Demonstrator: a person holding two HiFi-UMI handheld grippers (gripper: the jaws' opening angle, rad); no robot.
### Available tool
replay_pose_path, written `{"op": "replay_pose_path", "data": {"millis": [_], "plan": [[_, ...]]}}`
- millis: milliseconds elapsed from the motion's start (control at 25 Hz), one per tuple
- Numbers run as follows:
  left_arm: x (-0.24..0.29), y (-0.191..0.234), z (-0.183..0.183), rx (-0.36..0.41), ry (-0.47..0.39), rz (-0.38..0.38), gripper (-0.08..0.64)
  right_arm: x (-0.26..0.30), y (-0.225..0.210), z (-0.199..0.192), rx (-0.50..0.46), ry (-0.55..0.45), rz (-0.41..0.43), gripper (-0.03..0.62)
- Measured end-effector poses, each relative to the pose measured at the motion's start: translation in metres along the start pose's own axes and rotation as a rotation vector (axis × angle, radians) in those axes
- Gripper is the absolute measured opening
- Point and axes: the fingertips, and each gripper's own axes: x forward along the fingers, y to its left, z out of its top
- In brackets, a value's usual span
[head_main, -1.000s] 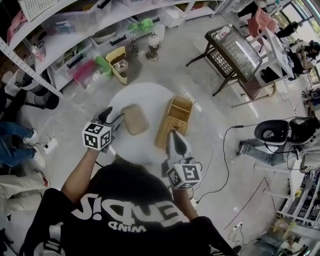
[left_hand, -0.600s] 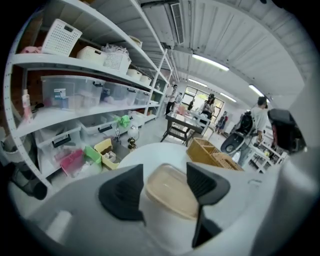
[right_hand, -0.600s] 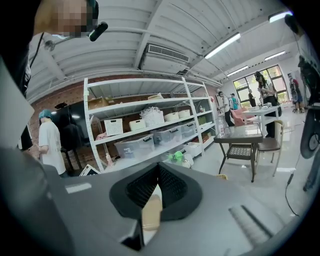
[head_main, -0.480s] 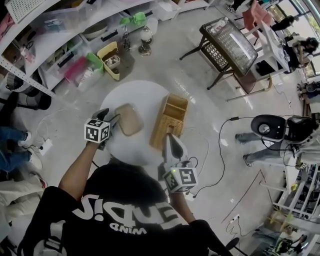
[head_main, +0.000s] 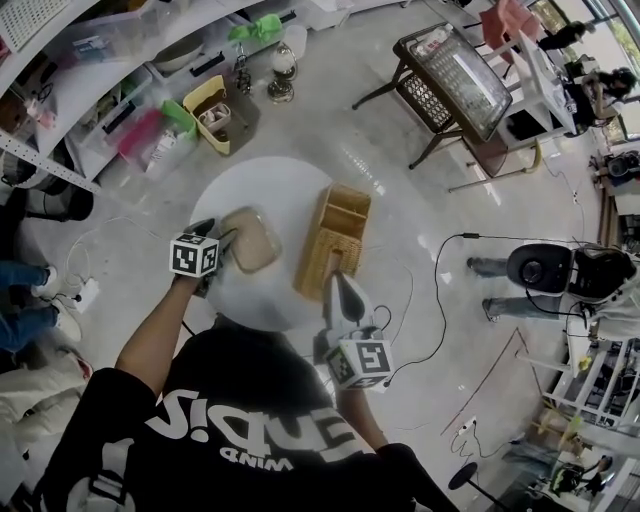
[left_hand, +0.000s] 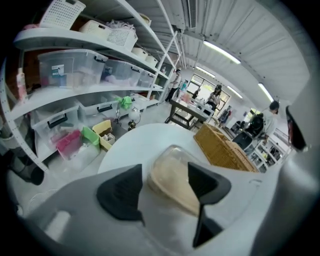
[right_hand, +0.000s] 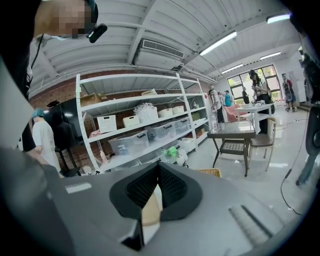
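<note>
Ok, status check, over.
Left claw clamped on tan container, on white table. Right claw shut, above near end of wicker basket. Nothing blocking either.

A pale, glossy floor (head_main: 340, 130) is spreading across the room and catching the light. White metal shelving (head_main: 60, 75) is running along the far left, carrying clear storage bins (left_hand: 65, 75) before a brick wall (right_hand: 55, 92). A dark glass-topped table (head_main: 455, 75) is standing at the far right. Strip lights (right_hand: 220, 44) are glowing under a ribbed white ceiling (right_hand: 150, 25), and daylight is coming through tall windows (right_hand: 240, 80) far off. A black cable (head_main: 441, 300) is trailing over the floor at the right.
</note>
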Motion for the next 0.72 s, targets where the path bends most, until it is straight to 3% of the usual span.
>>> {"op": "replay_pose_path", "data": {"millis": [440,720], "plan": [[0.015,-0.002,-0.009,-0.058,0.039,-0.040,0.284,-0.004,-0.007,-0.003,0.028,0.030,-0.038,0.000],[0.013,-0.004,-0.011,-0.007,0.049,-0.020,0.259,-0.006,-0.004,-0.007,0.033,0.043,-0.036,0.000]]}}
